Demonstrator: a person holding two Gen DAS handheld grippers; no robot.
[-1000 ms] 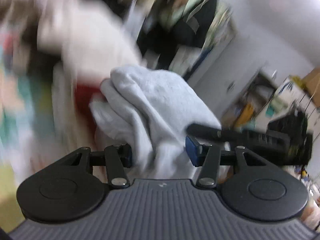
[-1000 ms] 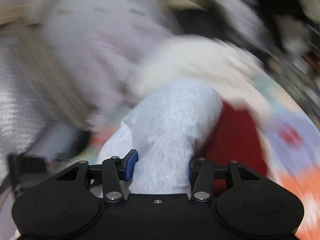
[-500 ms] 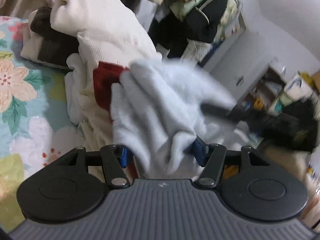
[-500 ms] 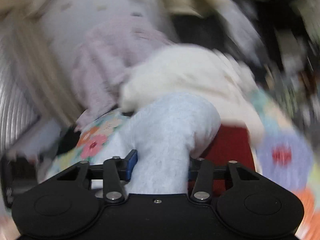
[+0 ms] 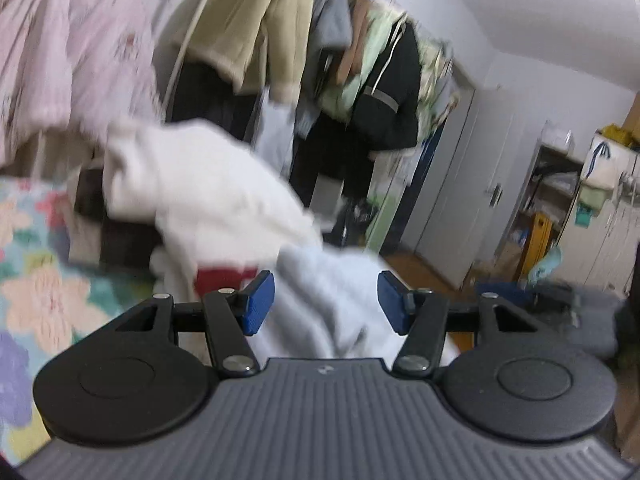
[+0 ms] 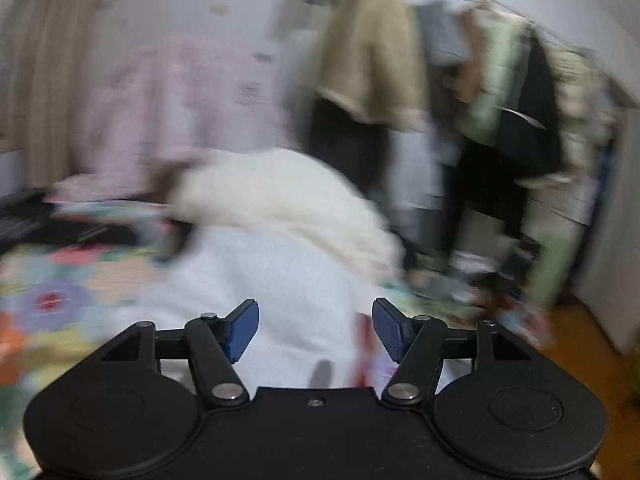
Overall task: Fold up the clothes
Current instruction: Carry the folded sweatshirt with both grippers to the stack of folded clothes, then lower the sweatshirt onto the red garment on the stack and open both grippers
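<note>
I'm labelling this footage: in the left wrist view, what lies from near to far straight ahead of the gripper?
Left gripper → light grey garment → cream garment → hanging clothes.

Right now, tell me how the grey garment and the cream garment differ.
The grey garment is pale grey, the cream garment off-white. The grey garment lies nearest, between the left gripper's blue pads without being pinched; the cream garment sits farther back, heaped higher. Both lie crumpled and unfolded on the floral bedspread.
</note>
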